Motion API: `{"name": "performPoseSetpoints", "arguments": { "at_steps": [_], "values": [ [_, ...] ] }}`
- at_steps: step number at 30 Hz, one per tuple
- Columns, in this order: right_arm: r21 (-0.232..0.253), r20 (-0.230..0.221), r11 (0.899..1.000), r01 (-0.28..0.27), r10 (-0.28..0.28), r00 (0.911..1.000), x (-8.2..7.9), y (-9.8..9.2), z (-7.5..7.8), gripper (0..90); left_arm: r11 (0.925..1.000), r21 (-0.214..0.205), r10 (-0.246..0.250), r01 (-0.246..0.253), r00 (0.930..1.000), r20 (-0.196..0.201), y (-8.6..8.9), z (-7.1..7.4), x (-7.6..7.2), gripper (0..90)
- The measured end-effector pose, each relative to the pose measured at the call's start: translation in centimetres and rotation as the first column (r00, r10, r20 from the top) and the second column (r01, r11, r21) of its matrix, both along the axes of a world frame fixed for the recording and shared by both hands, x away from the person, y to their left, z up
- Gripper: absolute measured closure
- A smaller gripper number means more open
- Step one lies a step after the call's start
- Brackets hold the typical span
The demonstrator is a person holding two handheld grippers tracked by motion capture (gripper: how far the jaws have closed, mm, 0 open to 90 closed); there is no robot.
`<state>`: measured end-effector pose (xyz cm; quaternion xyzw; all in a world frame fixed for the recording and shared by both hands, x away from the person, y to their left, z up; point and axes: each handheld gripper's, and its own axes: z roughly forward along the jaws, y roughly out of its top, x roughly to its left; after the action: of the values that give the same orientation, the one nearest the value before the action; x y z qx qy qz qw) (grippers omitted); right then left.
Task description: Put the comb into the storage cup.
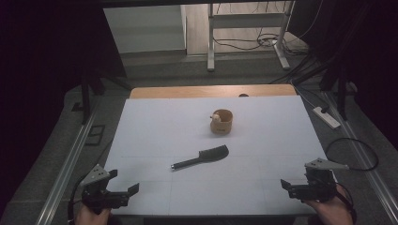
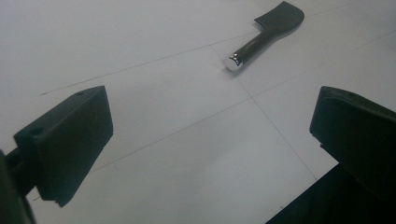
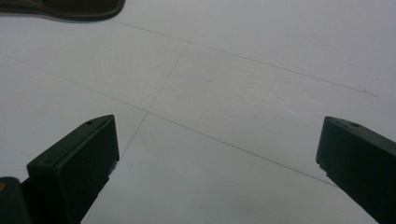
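Left gripper (image 1: 123,191): seen at 7 o'clock on the white table sheet (image 1: 155,126); jaws spread wide, nothing between them.
Black hairbrush with a chrome-capped handle (image 1: 201,157): laid flat near the sheet's centre, handle toward 8 o'clock, head toward 2 o'clock; well apart from both grippers.
Handling: judged light and rigid; the glossy handle may prove slippery, and the bristled head resists a flat grip.
Hold point: the handle's middle (image 2: 250,45) is recommended, jaws set across it.
Small round wooden cup (image 1: 221,121): placed at 12 o'clock from the brush; a pale item is held inside.
Right gripper (image 1: 292,188): seen at 5 o'clock; jaws wide, empty.
Markings: none legible.
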<state>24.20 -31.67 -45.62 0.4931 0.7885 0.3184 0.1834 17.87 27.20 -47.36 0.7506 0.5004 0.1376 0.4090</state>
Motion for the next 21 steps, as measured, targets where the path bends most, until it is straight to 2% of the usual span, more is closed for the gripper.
{"name": "performPoseSetpoints", "arguments": {
  "at_steps": [9, 21],
  "values": [
    [-0.009, -0.004, 1.0, -0.003, 0.003, 1.0, -0.11, -0.05, 0.02, 0.0, 1.0, 0.006, -0.002, 0.002, 0.9999, -0.01, -0.06, -0.03, 0.1, 0.2],
    [0.002, -0.013, 1.0, -0.018, 0.018, 0.9998, -0.09, -0.06, 0.0, 0.0, 0.9999, 0.015, -0.007, 0.008, 0.9997, -0.025, -0.16, -0.05, 0.28, 0.0]
  ]
}}
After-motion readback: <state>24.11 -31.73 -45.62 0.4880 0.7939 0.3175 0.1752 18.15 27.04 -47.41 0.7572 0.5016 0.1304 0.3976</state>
